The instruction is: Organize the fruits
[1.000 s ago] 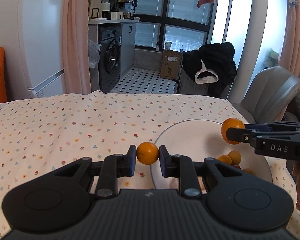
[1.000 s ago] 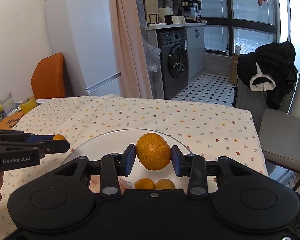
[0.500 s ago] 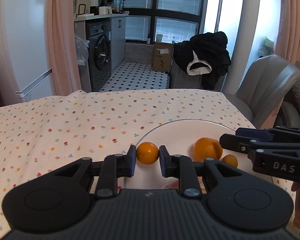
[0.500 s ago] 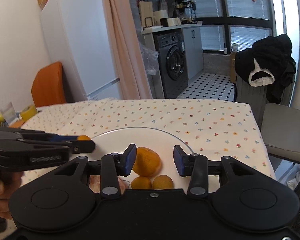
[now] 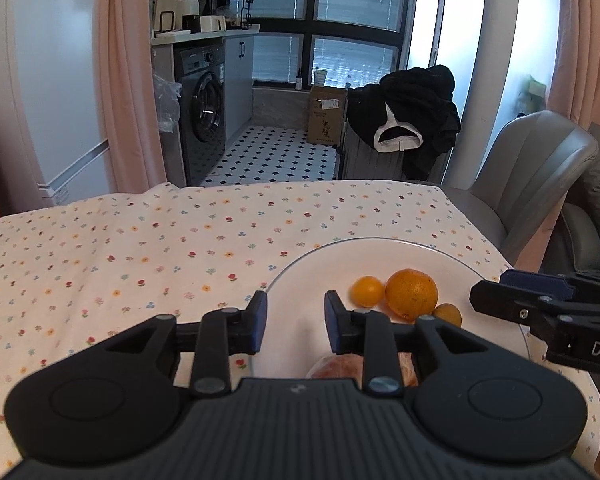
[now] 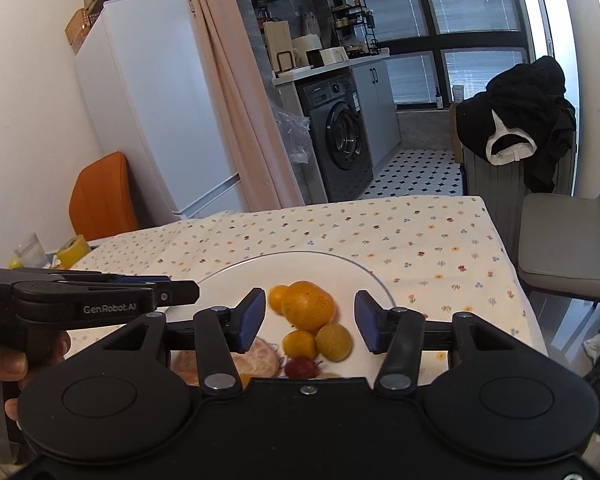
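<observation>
A white plate (image 5: 380, 252) (image 6: 300, 266) lies on the flowered tablecloth. On it sit a large orange (image 5: 411, 294) (image 6: 309, 310), a small orange (image 5: 367, 291) (image 6: 278, 297) touching it, two more small round fruits (image 6: 299, 343) (image 6: 334, 342), a red fruit (image 6: 300, 367) and a pale pinkish fruit (image 5: 338, 366) (image 6: 260, 358) near the plate's front. My left gripper (image 5: 293, 322) is open over the plate's left rim, with nothing between its fingers. My right gripper (image 6: 310, 322) is open just in front of the large orange, not touching it.
The flowered tablecloth (image 5: 140, 248) stretches to the left and back. A grey chair (image 5: 540, 184) stands at the table's right edge. A glass (image 6: 30, 250) and a yellow tape roll (image 6: 74, 249) sit at the far left. A hand (image 6: 8, 360) holds the left gripper.
The right gripper opened and left the large orange on the plate. The left gripper then opened and released the small orange, which now rests beside the large one.
</observation>
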A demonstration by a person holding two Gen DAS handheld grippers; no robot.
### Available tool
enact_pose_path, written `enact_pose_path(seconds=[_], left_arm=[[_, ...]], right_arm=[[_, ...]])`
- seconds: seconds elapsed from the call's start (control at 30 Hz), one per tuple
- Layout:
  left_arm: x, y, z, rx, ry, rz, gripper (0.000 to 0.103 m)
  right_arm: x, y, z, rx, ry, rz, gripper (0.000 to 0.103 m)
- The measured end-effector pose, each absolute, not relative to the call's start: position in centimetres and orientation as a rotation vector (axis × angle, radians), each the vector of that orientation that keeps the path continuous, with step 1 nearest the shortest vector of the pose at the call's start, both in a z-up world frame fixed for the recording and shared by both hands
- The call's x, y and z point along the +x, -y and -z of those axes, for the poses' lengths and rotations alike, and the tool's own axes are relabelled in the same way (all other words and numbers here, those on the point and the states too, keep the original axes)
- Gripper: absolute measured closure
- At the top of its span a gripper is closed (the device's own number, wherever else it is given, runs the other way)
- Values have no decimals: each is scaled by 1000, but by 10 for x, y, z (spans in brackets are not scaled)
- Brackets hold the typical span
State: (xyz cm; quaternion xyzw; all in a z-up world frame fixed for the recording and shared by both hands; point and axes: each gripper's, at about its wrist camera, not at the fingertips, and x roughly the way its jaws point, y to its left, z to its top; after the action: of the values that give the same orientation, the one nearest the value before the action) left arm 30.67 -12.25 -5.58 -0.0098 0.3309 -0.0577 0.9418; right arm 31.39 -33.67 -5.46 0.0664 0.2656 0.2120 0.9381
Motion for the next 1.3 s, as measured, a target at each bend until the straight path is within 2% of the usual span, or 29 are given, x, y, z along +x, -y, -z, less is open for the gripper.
enact_pose_path(seconds=[0.13,0.2,0.3,0.37,0.43,0.53,0.8,1.0,1.1,1.3], left_arm=[[291,112,48,-34,-656,97,62],[284,106,44,-40,-647,86,54],[273,99,38,-53,-635,73,42],[265,92,34,-61,-611,69,29],[259,87,31,-65,-594,53,24],[250,78,29,-87,-586,47,22],[226,53,18,-139,-574,11,14],[203,38,9,-159,-553,-21,11],[192,33,3,-173,-539,-29,9],[167,20,-10,-211,-520,-30,6]], right_arm=[[306,337,52,161,-551,-433,50],[302,335,50,161,-547,-432,46],[295,331,47,161,-542,-435,42],[292,327,46,157,-542,-436,40],[290,325,45,159,-544,-424,37],[286,324,45,168,-549,-408,35],[269,316,37,175,-536,-397,15],[253,309,28,163,-522,-394,4],[245,306,23,163,-511,-397,0],[230,297,12,148,-508,-397,0]])
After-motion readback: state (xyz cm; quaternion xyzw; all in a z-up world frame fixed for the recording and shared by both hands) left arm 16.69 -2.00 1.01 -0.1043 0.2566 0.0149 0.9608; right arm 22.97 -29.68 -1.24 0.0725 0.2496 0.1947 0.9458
